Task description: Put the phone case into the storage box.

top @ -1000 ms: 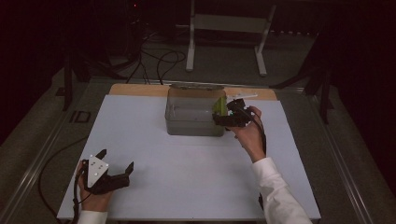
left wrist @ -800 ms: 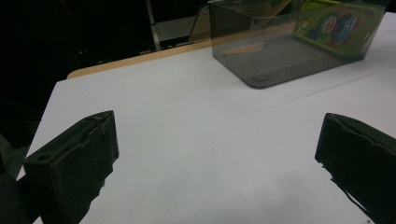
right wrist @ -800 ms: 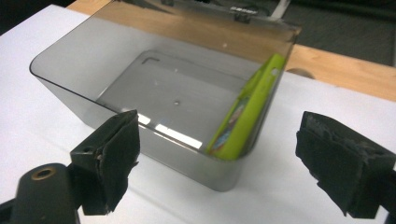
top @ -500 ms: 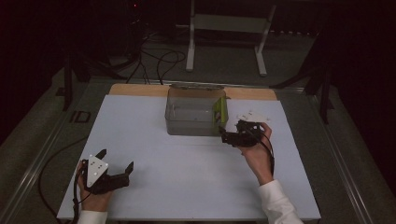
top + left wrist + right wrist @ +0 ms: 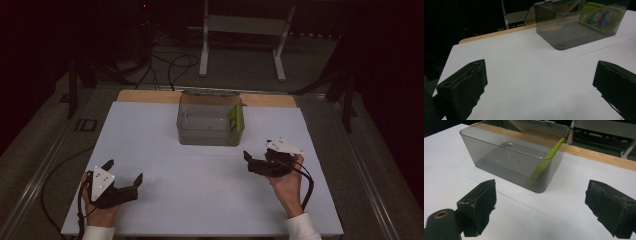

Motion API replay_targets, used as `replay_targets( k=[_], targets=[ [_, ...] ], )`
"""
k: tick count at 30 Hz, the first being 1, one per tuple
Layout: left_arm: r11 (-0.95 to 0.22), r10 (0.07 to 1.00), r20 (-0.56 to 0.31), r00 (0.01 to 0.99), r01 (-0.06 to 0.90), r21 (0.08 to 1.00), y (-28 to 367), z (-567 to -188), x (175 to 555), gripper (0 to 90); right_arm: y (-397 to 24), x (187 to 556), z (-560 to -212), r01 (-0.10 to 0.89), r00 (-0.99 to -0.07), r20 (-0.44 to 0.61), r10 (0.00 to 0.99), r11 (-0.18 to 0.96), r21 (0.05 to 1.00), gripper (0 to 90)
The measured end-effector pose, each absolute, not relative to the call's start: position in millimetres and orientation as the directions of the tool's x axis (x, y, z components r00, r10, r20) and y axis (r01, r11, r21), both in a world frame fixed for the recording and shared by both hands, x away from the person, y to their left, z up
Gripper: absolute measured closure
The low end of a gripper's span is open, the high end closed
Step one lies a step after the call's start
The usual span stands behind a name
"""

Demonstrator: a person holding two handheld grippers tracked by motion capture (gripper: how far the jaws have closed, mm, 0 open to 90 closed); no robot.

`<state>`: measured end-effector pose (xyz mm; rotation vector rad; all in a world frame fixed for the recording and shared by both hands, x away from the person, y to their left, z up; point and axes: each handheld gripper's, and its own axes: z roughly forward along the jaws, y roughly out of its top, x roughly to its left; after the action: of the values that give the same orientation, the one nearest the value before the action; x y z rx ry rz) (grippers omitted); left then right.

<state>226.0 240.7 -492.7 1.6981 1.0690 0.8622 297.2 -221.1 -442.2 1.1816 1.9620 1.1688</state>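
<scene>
Green card leans in the box, nearest our right gripper.

Our right gripper (image 5: 260, 163), wide open and empty, sits just before the smoky box (image 5: 210, 120); the green card (image 5: 234, 118) tilts against its right wall; our left gripper (image 5: 120, 181), equally open and empty, rests well apart on the bench (image 5: 200, 200).

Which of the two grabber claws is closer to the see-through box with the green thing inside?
The right gripper. It sits just in front of the box's right corner, near the green case leaning inside. The left gripper is farther off, near the table's front left edge.

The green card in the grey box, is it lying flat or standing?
Standing tilted: the green card leans on the box wall, lower edge on the floor.
</scene>
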Motion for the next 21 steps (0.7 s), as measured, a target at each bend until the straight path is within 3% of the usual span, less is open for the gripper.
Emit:
replay_targets(
  k=[8,21],
  targets=[
    [-0.193,0.917,0.075,0.392,0.273,0.942,241.1,-490.4,225.7,0.0,-242.9,270.9,-457.8,0.323,-0.449,0.001,0.894,0.162,0.933,11.3],
    [-0.201,0.901,0.073,0.428,0.261,0.944,239.0,-488.2,224.3,0.0,-257.2,249.3,-477.3,0.253,-0.521,-0.026,0.853,0.183,0.95,11.2]
  ],
)
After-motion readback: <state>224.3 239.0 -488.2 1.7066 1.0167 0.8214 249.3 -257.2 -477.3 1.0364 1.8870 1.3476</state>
